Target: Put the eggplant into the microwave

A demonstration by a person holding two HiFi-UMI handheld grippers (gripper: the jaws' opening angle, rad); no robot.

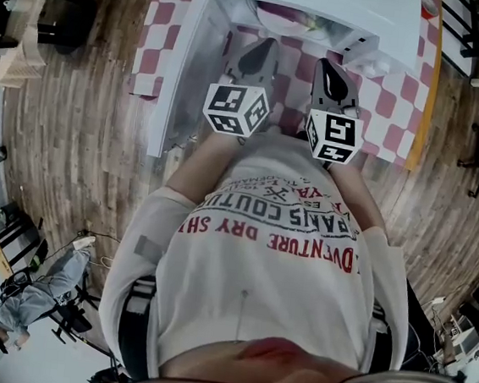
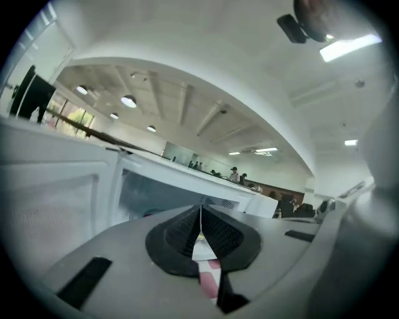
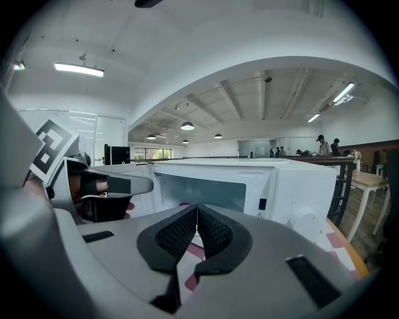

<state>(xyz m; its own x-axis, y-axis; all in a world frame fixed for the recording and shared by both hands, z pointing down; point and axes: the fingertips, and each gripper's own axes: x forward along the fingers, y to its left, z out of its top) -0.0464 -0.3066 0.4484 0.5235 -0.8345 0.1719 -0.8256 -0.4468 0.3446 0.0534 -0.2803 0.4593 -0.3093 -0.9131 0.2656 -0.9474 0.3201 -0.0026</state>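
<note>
The white microwave (image 1: pixel 327 4) stands on the checked table with its door (image 1: pixel 181 61) swung open to the left. A purple shape, likely the eggplant (image 1: pixel 280 12), lies inside the cavity, mostly hidden under the roof. My left gripper (image 1: pixel 263 51) is held in front of the opening, its jaws shut with nothing between them. Beside it, my right gripper (image 1: pixel 331 70) is also shut and empty. In the left gripper view the left gripper (image 2: pixel 201 215) faces the cavity (image 2: pixel 149 190). The right gripper (image 3: pixel 197 215) faces the microwave (image 3: pixel 249 180), with the left gripper (image 3: pixel 106 185) at its left.
A pink and white checked cloth (image 1: pixel 393 109) covers the table, whose yellow edge runs down the right side. The microwave's control knob (image 3: pixel 305 219) is on its right front. Wooden floor surrounds the table; chairs stand at the far right and people are in the background.
</note>
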